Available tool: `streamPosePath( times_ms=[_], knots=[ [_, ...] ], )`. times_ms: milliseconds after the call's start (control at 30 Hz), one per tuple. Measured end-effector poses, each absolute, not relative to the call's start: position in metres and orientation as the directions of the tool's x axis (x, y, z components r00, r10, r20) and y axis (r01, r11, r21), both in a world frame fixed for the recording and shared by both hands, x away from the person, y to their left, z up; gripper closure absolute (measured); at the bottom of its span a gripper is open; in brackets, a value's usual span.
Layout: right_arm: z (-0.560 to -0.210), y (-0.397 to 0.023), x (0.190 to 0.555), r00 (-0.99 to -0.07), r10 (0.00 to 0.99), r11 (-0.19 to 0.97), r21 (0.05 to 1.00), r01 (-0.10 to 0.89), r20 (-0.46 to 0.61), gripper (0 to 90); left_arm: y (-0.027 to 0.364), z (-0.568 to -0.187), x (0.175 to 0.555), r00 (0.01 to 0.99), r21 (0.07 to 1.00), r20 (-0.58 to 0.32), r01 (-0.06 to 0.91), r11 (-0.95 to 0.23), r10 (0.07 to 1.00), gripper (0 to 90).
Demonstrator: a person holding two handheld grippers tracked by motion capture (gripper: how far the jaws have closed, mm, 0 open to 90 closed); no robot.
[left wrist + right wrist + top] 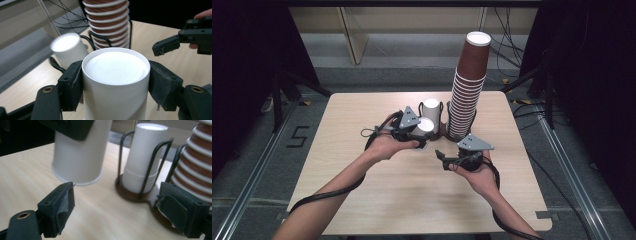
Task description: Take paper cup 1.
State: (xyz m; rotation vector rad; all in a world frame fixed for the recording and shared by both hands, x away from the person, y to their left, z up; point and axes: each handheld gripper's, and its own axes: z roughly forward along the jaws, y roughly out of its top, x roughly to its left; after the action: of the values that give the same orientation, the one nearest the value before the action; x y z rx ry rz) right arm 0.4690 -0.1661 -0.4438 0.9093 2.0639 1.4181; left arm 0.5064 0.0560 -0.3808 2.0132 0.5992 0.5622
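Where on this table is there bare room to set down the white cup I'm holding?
The table is bare left of the left gripper, which holds the white cup, and along the near edge. It is crowded behind the cup, at the white cup stack and brown cup stack in their wire holders.

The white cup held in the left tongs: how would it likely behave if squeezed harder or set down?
The white cup looks thin-walled and hollow, so it is probably light and may dent under a harder squeeze from the left tongs. It is tall and held upside down; set on its wider rim, it would likely stand but tip if nudged.
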Motion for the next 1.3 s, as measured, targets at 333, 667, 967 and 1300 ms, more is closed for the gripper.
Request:
streamPosePath(
  times_ms=[333, 667, 967, 1300],
  knots=[
    [-0.459, -0.167, 0.445, -0.687, 0.714, 0.147, 0.930, 0.337, 0.136, 6.6, 0.033, -0.400, 0.486, 0.825, 0.879, 0.076, 0.210, -0.428, 0.561, 32.9],
    [-0.466, -0.163, 0.446, -0.688, 0.707, 0.131, 0.927, 0.352, 0.161, 6.5, 0.015, -0.406, 0.478, 0.847, 0.885, 0.044, 0.213, -0.414, 0.530, 32.9],
    [-0.469, -0.164, 0.442, -0.650, 0.727, 0.072, 0.918, 0.391, 0.220, 17.5, 0.008, -0.406, 0.476, 0.855, 0.888, 0.024, 0.220, -0.404, 0.518, 32.9],
    [-0.473, -0.168, 0.442, -0.653, 0.719, 0.044, 0.924, 0.381, 0.236, 27.4, 0.006, -0.409, 0.477, 0.861, 0.893, 0.003, 0.227, -0.389, 0.509, 31.4]
  ],
)
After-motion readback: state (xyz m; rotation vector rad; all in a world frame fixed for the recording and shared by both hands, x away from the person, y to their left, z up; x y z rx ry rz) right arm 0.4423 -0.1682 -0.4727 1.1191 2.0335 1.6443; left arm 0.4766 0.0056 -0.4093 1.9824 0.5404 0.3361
